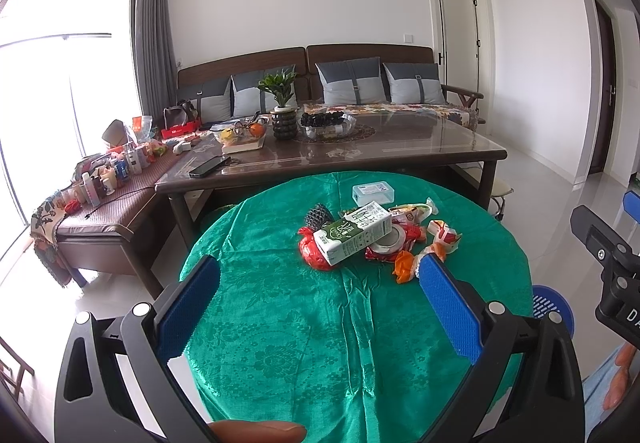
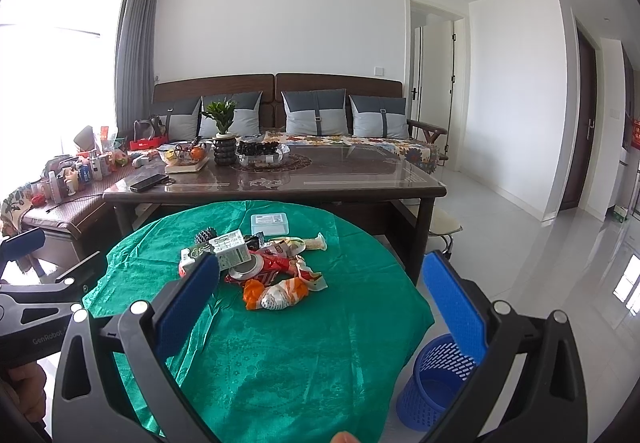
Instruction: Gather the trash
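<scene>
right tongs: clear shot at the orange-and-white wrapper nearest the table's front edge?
Probably yes. The right tongs are open and empty, and the orange-and-white wrapper lies at the near edge of the trash pile on the green tablecloth, with only bare cloth before it.

the trash pile (image 2: 256, 263) lies on the round counter (image 2: 280, 363). a box (image 2: 269, 224) sits behind it. the basket (image 2: 430, 383) stands on the floor, right of the counter.
</scene>
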The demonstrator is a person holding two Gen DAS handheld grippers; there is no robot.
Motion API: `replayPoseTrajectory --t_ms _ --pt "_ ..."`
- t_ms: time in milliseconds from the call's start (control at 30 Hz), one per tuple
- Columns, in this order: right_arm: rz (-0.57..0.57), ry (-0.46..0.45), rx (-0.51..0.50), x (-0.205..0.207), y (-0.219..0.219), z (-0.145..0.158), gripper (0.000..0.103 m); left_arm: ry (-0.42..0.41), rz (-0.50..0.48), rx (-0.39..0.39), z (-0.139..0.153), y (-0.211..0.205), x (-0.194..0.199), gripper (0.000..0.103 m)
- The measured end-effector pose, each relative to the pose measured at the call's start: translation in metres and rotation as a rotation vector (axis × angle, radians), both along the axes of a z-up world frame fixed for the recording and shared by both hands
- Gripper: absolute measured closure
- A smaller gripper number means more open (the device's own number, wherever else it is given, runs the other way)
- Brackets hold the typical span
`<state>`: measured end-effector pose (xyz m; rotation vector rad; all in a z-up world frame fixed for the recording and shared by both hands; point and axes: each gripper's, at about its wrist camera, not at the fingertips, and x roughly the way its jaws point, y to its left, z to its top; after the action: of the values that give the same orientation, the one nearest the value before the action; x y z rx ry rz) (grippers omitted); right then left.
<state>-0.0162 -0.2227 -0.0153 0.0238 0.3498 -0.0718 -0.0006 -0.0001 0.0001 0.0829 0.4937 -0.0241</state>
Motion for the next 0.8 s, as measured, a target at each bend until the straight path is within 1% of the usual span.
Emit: replayPoseTrajectory --t_ms 167,433,567,700,800 --pt "-0.002 0.0 -0.001 -0.001 -0.003 0.002 0.005 0.003 -0.001 0.001 -0.001 0.0 0.0 0.004" --pt "-0.01 0.004 -0.004 0.006 -0.003 -0.009 0.005 0.002 -0.019 -0.007 -0.006 0.003 0.001 0.004" --pt "-0.011 0.009 -0.006 0.008 -0.002 -0.013 0.005 0.01 -0.022 0.009 -0.016 0.009 0.009 0.004" --pt "-0.014 0.028 -0.014 0.018 0.003 -0.022 0.005 0.058 -0.033 -0.033 -0.03 0.021 0.025 0.004" --pt "-0.007 0.049 -0.009 0.028 0.005 -0.031 0.005 0.102 -0.037 -0.036 -0.045 0.027 0.038 0.004"
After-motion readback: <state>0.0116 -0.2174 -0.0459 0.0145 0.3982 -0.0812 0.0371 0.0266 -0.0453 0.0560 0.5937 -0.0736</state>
